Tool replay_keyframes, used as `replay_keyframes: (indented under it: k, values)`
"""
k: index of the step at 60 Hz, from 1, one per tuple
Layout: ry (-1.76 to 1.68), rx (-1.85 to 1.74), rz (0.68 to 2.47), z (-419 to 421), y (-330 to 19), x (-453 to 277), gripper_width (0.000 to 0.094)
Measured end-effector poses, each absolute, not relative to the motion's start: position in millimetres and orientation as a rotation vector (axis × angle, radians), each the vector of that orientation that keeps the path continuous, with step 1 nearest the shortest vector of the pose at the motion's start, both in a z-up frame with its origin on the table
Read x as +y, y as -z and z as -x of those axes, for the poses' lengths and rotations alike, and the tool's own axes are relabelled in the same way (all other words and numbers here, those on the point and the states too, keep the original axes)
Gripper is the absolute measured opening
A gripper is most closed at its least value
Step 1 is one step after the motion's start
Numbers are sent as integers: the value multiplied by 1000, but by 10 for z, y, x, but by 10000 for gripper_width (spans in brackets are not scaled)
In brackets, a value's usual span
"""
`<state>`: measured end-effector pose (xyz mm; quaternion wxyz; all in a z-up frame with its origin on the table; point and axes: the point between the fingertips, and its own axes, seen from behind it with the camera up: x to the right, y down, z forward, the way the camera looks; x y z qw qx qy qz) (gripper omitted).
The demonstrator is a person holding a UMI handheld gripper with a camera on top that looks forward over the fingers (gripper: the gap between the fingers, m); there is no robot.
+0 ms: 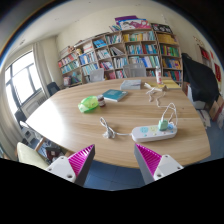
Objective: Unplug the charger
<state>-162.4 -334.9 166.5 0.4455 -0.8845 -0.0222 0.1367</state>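
A white power strip (154, 130) lies on the round wooden table (70, 120), beyond my right finger. A white charger (162, 124) is plugged into it, and its white cable (105, 127) trails left across the tabletop in a loop. My gripper (113, 160) is open and empty, held above the table's near edge, well short of the strip. The pink pads (80, 158) stand wide apart.
A green object (90, 103) and a blue book (115, 96) lie further back on the table. A wooden figure (152, 90) stands at the back right. Bookshelves (120, 55) line the far wall, chairs (30, 153) ring the table, and a window (22, 75) is at the left.
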Motion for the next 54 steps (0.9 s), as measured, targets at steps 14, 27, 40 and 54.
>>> replay_keyframes:
  k: [14,27,40,54]
  values:
    - [-285,-88,2197,1536,-1492,-3135,822]
    - [-169,-83,2234,915,-1053,-2714,815]
    - [-110,-54,2204,56,-643,-1976,817]
    - [-189,-17,2143,-105,-511,-1461,579]
